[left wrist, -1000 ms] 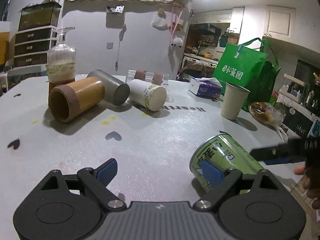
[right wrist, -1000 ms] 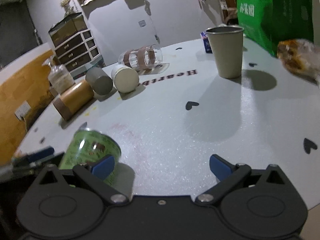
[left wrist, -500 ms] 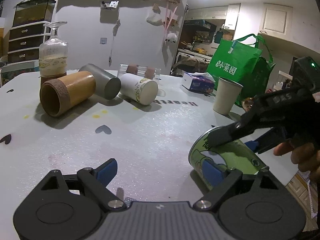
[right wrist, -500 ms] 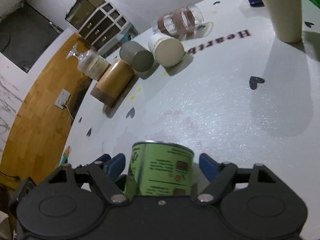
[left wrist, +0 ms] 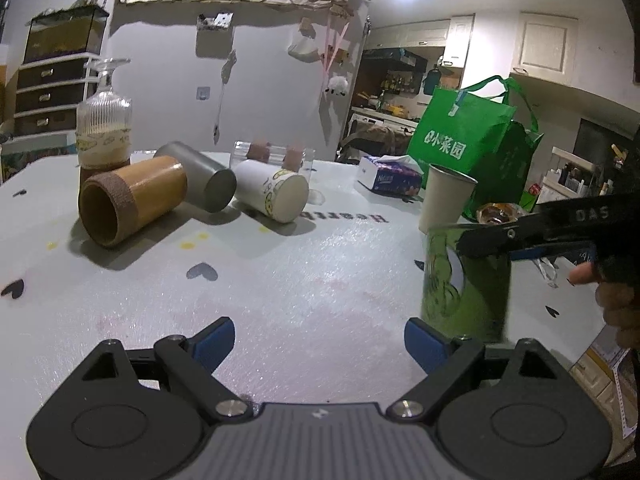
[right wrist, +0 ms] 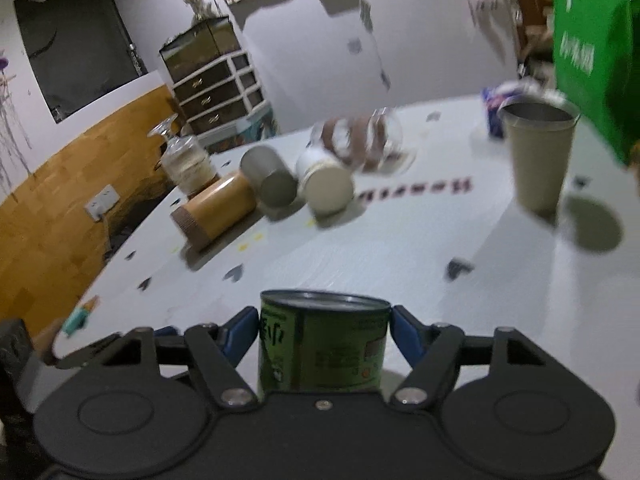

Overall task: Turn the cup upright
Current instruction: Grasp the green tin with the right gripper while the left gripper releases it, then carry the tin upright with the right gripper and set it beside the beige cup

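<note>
Near the right edge of the bench (left wrist: pixel 320 272), the green cup (left wrist: pixel 466 280) now stands with its axis vertical, rim up, clamped between the blue pads of the right tool (right wrist: pixel 324 334); the left wrist view shows that tool reaching in from the right across the cup's upper wall. Whether the base already rests on the bench or hangs just above it, I cannot tell, as the left tool's body hides the cup's foot. Change over the last second: the cup lay on its side with its mouth toward the left camera, the right tool then closed on it and tilted it, and it is now upright. Judgement: the flip itself looks essentially done; what remains is a steady set-down and release. The left tool (left wrist: pixel 316 340) stays spread wide with nothing between its pads, hovering low over the bench just beside the cup. Other items match the earlier frames in position: bamboo cup (left wrist: pixel 130 200), grey cup (left wrist: pixel 200 180) and white cup (left wrist: pixel 272 192) lie on their sides, the beige cup (left wrist: pixel 446 198) stands upright. The right view is motion-blurred, so that tool is probably mid-move.
</note>
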The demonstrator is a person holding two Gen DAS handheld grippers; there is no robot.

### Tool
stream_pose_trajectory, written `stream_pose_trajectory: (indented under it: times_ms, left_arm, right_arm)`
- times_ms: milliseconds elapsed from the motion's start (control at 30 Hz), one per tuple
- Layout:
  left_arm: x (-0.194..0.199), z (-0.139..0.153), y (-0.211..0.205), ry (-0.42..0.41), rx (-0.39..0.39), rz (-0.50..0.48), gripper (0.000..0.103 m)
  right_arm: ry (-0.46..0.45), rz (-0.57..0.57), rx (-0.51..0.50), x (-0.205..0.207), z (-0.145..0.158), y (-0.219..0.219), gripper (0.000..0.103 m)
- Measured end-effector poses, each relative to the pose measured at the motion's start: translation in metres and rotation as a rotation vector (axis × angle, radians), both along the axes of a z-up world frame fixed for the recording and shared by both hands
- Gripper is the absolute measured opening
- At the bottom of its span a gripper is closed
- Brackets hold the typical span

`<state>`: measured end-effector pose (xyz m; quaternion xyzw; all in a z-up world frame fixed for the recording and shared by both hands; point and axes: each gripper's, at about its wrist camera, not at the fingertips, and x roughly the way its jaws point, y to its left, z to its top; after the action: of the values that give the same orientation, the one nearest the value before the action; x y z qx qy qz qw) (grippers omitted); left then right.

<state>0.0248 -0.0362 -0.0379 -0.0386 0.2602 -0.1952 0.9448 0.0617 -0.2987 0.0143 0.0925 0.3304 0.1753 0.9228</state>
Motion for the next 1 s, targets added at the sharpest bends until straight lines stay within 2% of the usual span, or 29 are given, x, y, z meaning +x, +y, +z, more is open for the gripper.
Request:
stream_pose_trajectory:
  times_ms: [200, 300, 400, 567, 700, 833, 1000]
  left_arm:
    - [-0.001, 0.000, -0.001, -0.008, 0.009, -0.002, 0.092]
    - [-0.001, -0.001, -0.001, -0.003, 0.009, 0.000, 0.092]
    - [0.000, -0.001, -0.001, -0.001, 0.011, 0.000, 0.092]
    - [0.000, -0.003, -0.002, 0.003, 0.013, -0.002, 0.092]
    - [0.000, -0.004, -0.002, 0.004, 0.016, 0.001, 0.092]
    - [0.001, -0.004, 0.000, 0.006, 0.015, 0.007, 0.092]
    - [0.003, -0.006, -0.003, 0.013, 0.021, 0.004, 0.092]
  right_arm:
    - [-0.129, -0.142, -0.176, 0.002, -0.001, -0.017, 0.072]
    - [-0.141, -0.206, -0.263, 0.013, -0.007, -0.023, 0.072]
    - [-0.123, -0.226, -0.275, 0.023, -0.014, -0.031, 0.072]
    - [-0.149, -0.240, -0.300, 0.027, -0.018, -0.033, 0.071]
    - [-0.158, -0.307, -0.322, 0.041, -0.022, -0.044, 0.071]
    - [-0.153, -0.396, -0.329, 0.055, -0.023, -0.072, 0.071]
    - [-0.170, -0.457, -0.330, 0.072, -0.027, -0.100, 0.071]
